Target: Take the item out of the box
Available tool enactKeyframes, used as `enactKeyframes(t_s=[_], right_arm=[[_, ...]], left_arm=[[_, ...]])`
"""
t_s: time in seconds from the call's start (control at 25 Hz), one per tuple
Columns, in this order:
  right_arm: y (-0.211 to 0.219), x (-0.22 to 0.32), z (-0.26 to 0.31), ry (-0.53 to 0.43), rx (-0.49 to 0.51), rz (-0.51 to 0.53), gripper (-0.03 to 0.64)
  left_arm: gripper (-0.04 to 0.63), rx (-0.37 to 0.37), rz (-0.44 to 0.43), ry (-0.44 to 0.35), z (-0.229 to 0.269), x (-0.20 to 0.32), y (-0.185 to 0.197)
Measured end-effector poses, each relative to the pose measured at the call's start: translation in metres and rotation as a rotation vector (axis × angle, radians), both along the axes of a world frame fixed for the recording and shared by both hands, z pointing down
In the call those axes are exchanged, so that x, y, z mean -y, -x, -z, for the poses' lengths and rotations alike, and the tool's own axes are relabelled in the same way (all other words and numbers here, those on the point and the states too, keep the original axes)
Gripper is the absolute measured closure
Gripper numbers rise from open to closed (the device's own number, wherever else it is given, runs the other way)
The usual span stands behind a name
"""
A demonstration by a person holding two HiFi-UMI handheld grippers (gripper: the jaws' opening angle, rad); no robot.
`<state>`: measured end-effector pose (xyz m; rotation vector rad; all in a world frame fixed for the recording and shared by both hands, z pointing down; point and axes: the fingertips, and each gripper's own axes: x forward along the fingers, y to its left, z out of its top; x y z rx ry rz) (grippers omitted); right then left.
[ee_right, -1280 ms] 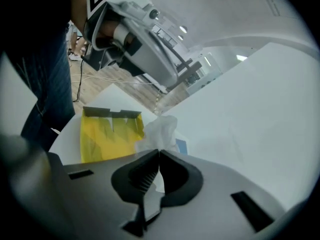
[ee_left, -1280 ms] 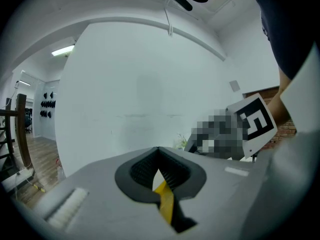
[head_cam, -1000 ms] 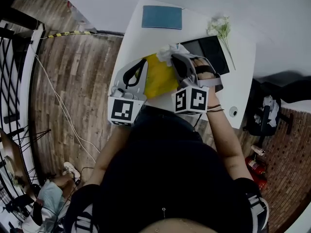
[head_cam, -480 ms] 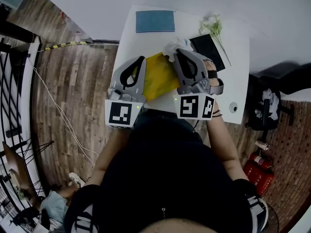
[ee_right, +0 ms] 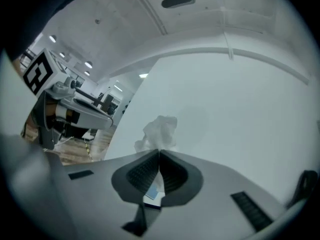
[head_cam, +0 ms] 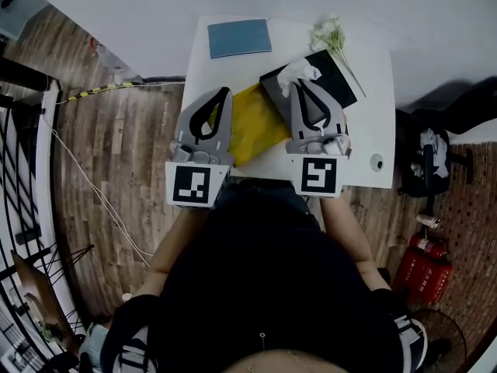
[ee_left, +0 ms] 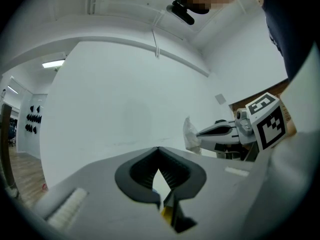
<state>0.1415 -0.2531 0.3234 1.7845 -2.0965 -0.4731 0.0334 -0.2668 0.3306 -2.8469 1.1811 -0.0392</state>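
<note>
One white table (head_cam: 373, 107), bearing a black box (head_cam: 339, 70), stands on wood-plank floor (head_cam: 116, 154).

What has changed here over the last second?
The right gripper, shut on the white crumpled item, rolled upright and pulled it away from the yellow box. The left gripper stayed clamped on the box; the blue book and flowers stayed put.

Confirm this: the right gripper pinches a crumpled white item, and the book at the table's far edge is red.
Wrong colour: the head view shows the book is blue. The right gripper does pinch the crumpled white item.
</note>
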Motion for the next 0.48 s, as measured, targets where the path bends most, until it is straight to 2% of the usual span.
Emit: enactKeyframes(t_s=[0.24,0.48], right_arm=[[-0.014,-0.014,0.007,-0.027,0.222,-0.064,0.601],[-0.020,-0.018,0.016,-0.078,0.374,-0.074,0.603]], left_arm=[[0.586,-0.019,-0.017,0.004,0.003,-0.005,0.001],[0.586,-0.030,-0.012,-0.002,0.010,-0.005,0.003]])
